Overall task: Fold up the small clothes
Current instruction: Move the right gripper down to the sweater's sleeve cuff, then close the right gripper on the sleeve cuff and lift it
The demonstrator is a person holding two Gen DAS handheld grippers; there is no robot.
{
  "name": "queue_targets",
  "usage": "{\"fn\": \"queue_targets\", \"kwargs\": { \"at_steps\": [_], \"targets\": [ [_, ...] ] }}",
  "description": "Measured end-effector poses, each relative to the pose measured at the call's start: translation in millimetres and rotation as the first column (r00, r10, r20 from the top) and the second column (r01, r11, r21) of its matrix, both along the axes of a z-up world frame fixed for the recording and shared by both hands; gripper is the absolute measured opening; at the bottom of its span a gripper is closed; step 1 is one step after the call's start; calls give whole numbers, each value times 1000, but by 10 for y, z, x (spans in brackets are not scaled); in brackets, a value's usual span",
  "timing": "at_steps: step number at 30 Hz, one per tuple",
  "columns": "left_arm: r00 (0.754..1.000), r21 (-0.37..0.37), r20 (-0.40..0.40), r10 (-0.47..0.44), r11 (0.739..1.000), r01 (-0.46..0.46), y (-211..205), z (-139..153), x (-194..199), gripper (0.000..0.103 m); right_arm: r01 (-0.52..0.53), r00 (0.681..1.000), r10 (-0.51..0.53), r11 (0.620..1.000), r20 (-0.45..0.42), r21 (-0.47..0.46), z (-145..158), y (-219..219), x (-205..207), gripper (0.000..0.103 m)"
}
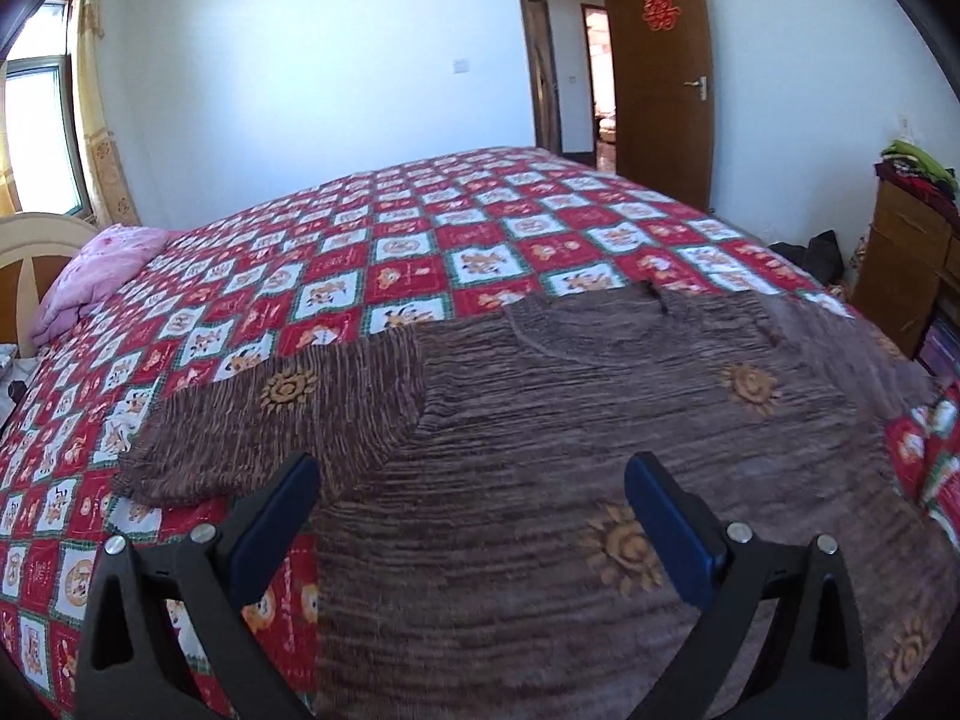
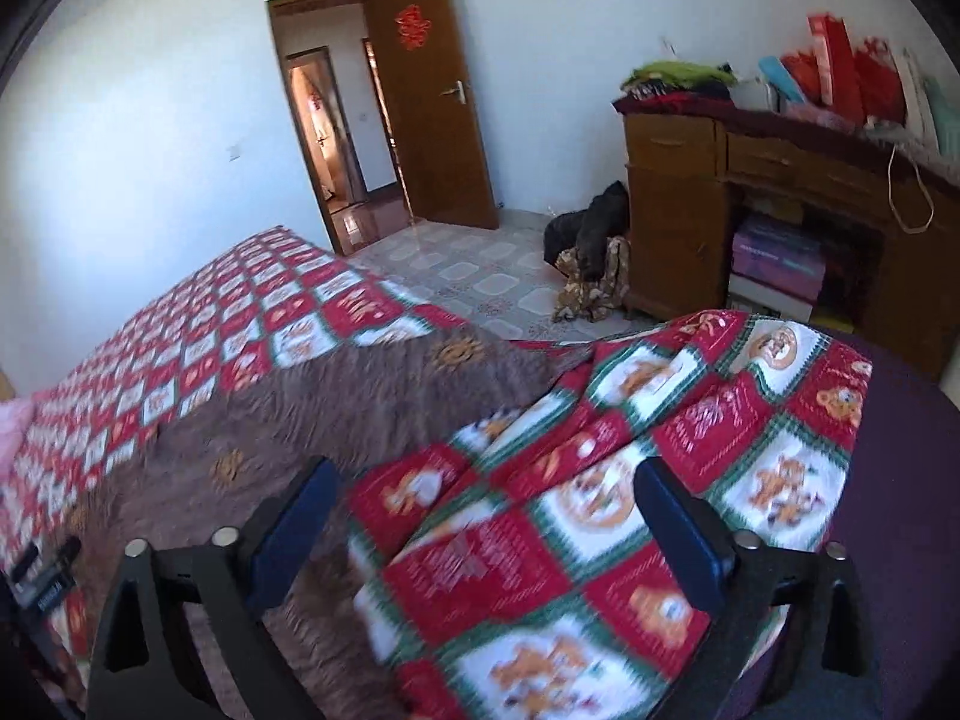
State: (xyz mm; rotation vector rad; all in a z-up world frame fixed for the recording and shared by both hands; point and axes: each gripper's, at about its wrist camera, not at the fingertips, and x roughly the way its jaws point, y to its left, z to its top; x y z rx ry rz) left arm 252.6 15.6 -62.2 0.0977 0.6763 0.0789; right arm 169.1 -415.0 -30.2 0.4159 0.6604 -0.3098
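A brown striped knit sweater (image 1: 570,432) with orange sun motifs lies spread flat on the bed, neckline away from me, one sleeve (image 1: 270,420) stretched out to the left. My left gripper (image 1: 471,480) is open and empty, hovering over the sweater's lower body. In the right wrist view the sweater (image 2: 288,414) lies to the left. My right gripper (image 2: 486,486) is open and empty above the rumpled bedspread (image 2: 600,510) at the sweater's right edge. The right wrist view is motion-blurred.
The bed carries a red, white and green checked bedspread (image 1: 360,252). A pink pillow (image 1: 96,276) lies at the headboard on the left. A wooden desk (image 2: 720,192) piled with clothes and bags stands right. Dark clothes (image 2: 594,240) lie on the tiled floor. An open door (image 2: 432,102) stands behind.
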Motion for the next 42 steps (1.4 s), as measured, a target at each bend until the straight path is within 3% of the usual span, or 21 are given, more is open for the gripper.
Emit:
{"fn": "queue_targets", "kwargs": {
  "at_steps": [2, 5, 7, 10, 13, 17, 25, 28, 30, 35, 42],
  "targets": [
    [1000, 16, -11, 26, 1000, -26, 36, -96, 108, 103, 20, 999, -16, 991, -28, 134, -48, -385, 217, 64],
    [998, 0, -32, 55, 998, -55, 97, -235, 228, 103, 50, 998, -37, 960, -51, 275, -165, -749, 500, 62],
    [996, -10, -52, 73, 997, -74, 112, -317, 292, 103, 74, 995, -52, 949, -81, 307, -254, -885, 693, 62],
    [992, 13, -71, 107, 994, -106, 104, -472, 338, 103, 99, 988, -58, 949, -144, 298, -395, -1002, 972, 61],
    [979, -9, -170, 113, 993, -116, 158, -613, 455, 103, 106, 979, -48, 949, -197, 296, -570, -1076, 1240, 53],
    [975, -101, -194, 112, 986, -134, 283, -645, 472, 103, 135, 962, -67, 959, -266, 247, -757, -1130, 1500, 52],
    [976, -91, -190, 108, 988, -128, 257, -665, 484, 103, 160, 939, -87, 967, -334, 198, -938, -1132, 1702, 49],
    [976, -98, -189, 106, 987, -126, 269, -663, 484, 103, 162, 925, -84, 969, -372, 185, -1048, -1157, 1757, 19],
    [977, -100, -187, 106, 987, -126, 274, -663, 483, 103, 158, 932, -77, 965, -354, 208, -1103, -1204, 1751, 13],
    [978, -107, -183, 104, 986, -125, 277, -665, 481, 103, 163, 950, -85, 956, -301, 244, -1020, -1181, 1686, 12],
    [978, -108, -182, 103, 986, -124, 277, -666, 480, 103, -5, 994, 25, 984, -110, 177, -251, -674, 1648, 12]
  ]
}}
